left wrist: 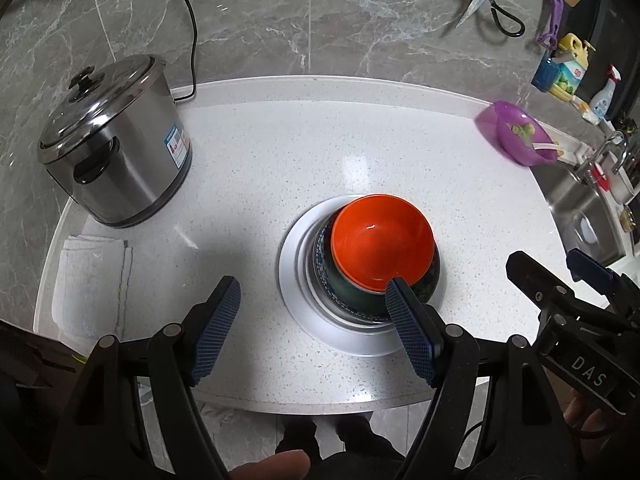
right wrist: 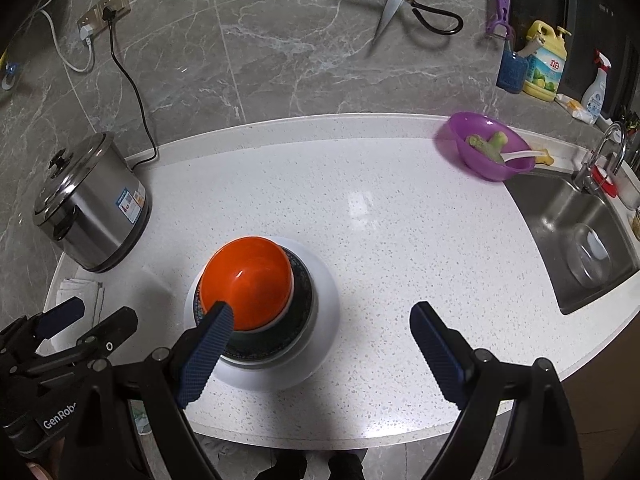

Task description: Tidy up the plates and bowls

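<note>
Orange bowl (left wrist: 382, 240) atop stack between both open-fingered grippers, right of left gripper (left wrist: 316, 316), left of right gripper (right wrist: 322, 344).

Near the middle of the bench (right wrist: 400, 240) sits a plate (right wrist: 320, 344), a patterned bowl (right wrist: 304, 300) on it and a smaller bowl (right wrist: 248, 280) nested on top. Far left stands a lidded pot (right wrist: 88, 208), a folded cloth (right wrist: 80, 292) just before it. Far right rests a basin (right wrist: 488, 148), the sink (right wrist: 580, 240) beyond on the right.
</note>
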{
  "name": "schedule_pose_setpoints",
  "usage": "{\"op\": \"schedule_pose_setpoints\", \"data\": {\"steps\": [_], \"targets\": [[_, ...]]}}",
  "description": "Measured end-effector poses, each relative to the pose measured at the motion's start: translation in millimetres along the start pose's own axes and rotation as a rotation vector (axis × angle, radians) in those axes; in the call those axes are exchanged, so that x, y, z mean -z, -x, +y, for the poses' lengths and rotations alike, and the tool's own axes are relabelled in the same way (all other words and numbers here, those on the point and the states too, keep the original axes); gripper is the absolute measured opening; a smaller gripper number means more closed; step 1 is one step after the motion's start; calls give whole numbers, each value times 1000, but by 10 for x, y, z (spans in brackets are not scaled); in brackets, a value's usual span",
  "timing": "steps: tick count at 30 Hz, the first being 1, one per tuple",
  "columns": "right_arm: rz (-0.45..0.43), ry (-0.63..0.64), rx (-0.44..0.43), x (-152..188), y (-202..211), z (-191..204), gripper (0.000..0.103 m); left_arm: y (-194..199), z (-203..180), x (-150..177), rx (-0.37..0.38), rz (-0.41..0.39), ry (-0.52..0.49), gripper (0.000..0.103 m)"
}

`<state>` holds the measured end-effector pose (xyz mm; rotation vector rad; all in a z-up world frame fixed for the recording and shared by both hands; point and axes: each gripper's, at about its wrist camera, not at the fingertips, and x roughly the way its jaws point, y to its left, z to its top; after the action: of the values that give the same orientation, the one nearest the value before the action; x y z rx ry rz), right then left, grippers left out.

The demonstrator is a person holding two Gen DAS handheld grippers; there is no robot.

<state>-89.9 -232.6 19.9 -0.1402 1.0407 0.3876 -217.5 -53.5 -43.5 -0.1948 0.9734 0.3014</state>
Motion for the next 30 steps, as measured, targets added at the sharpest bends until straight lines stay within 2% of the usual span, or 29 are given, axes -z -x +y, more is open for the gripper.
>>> {"op": "schedule_pose_setpoints", "data": {"steps": [30], "targets": [[-7,7,4,-30,0,76,92,31,-109,42,-9,-14,-4,74]]}}
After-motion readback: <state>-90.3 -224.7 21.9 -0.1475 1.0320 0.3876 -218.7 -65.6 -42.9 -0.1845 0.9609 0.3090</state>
